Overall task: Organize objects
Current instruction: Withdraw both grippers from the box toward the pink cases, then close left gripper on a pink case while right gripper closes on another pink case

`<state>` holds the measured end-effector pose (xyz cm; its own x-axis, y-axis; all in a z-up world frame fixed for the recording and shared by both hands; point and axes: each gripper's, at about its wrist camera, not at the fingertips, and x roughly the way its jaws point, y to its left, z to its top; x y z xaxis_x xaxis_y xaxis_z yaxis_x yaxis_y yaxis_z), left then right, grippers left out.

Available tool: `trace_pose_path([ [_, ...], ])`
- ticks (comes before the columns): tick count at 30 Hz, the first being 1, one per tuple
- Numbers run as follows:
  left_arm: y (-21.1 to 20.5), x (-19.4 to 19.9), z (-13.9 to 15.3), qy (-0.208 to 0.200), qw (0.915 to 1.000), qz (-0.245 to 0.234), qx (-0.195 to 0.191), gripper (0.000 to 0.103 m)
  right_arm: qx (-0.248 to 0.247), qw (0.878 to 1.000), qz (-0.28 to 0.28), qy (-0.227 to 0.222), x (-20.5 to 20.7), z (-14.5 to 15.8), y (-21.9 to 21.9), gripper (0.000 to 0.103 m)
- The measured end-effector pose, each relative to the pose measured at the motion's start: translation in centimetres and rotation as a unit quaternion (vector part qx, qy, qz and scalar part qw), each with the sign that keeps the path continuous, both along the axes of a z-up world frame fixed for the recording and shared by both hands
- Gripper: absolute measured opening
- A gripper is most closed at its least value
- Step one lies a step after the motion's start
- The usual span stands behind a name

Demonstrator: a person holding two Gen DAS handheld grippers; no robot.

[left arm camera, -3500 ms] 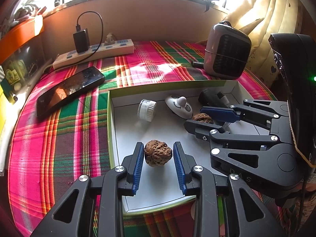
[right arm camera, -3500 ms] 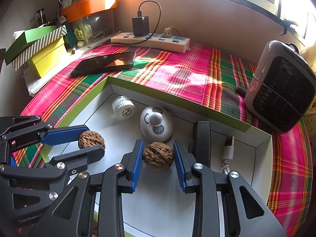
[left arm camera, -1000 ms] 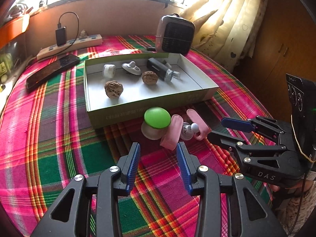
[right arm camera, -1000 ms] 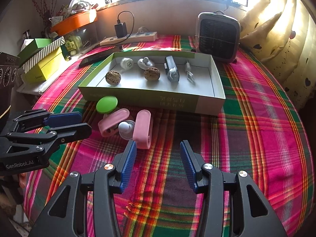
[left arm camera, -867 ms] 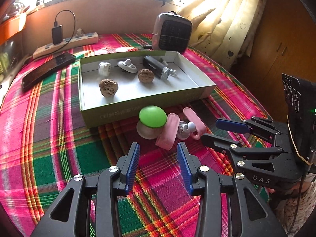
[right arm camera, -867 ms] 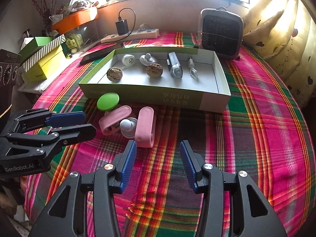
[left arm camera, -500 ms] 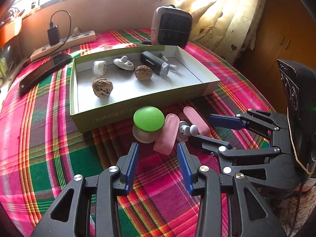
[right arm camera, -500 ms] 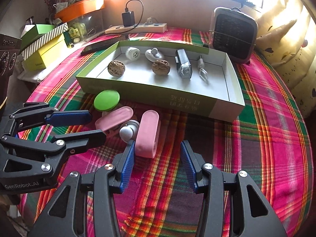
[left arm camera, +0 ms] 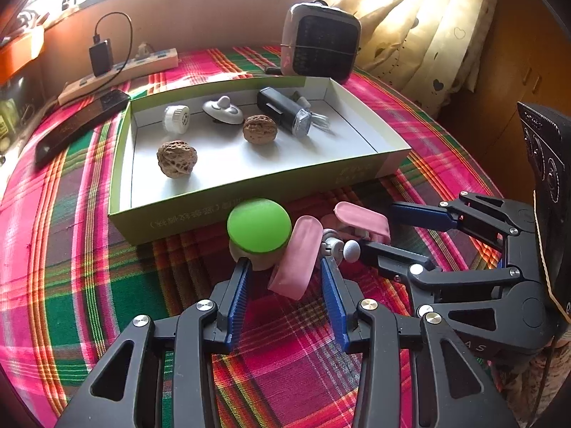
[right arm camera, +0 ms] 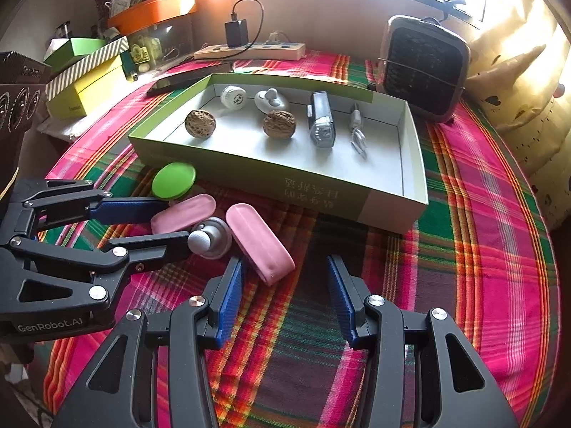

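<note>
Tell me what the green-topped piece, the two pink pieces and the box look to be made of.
Green-topped piece: likely smooth matte plastic or silicone; even colour, soft sheen, on a beige base. Pink pieces: rubbery or soft plastic by the look; rounded edges, dull finish. Box: printed cardboard; thin folded walls, white inside, green outside with lettering.

Plaid cloth (right arm camera: 481,214) covers counter. Heater (right arm camera: 424,71) at back right, power strip (right arm camera: 249,51) with black charger (right arm camera: 236,32) along wall, phone (left arm camera: 78,125) lying flat near it. Stacked boxes (right arm camera: 84,78) left; curtain (left arm camera: 421,25) right.
</note>
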<state>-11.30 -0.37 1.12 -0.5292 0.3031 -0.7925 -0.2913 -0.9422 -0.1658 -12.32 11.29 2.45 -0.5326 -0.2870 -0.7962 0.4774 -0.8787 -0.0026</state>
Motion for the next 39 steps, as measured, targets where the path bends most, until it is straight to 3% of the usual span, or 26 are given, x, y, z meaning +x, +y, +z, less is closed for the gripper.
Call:
trace_pose_path([
  [6, 0.3, 0.2, 0.0, 0.000, 0.9999, 0.012, -0.006, 0.037, 0.003, 1.000, 0.023, 0.003, -0.4, -0.1, -0.3, 0.047],
  [10, 0.6, 0.2, 0.1, -0.002, 0.9998, 0.017, -0.006, 0.028, -0.003, 0.999, 0.032, 0.004, -0.3, -0.1, -0.1, 0.045],
  [14, 1.0, 0.3, 0.0, 0.000, 0.9996, 0.023, -0.016, 0.022, -0.011, 0.999, 0.038, 0.003, -0.3, 0.0, 0.2, 0.021],
  [15, 1.0, 0.4, 0.1, 0.000, 0.9996, 0.024, -0.016, 0.021, -0.010, 0.999, 0.039, 0.004, -0.2, 0.0, 0.2, 0.019],
  [18, 1.1, 0.5, 0.0, -0.002, 0.9994, 0.030, -0.014, 0.016, -0.011, 0.999, 0.039, 0.003, -0.1, 0.0, 0.5, 0.019],
  [39, -0.4, 3.9, 0.2, -0.008, 0.9983, 0.055, -0.015, 0.016, -0.012, 1.000, 0.010, 0.000, 2.6, 0.0, 3.3, 0.019],
])
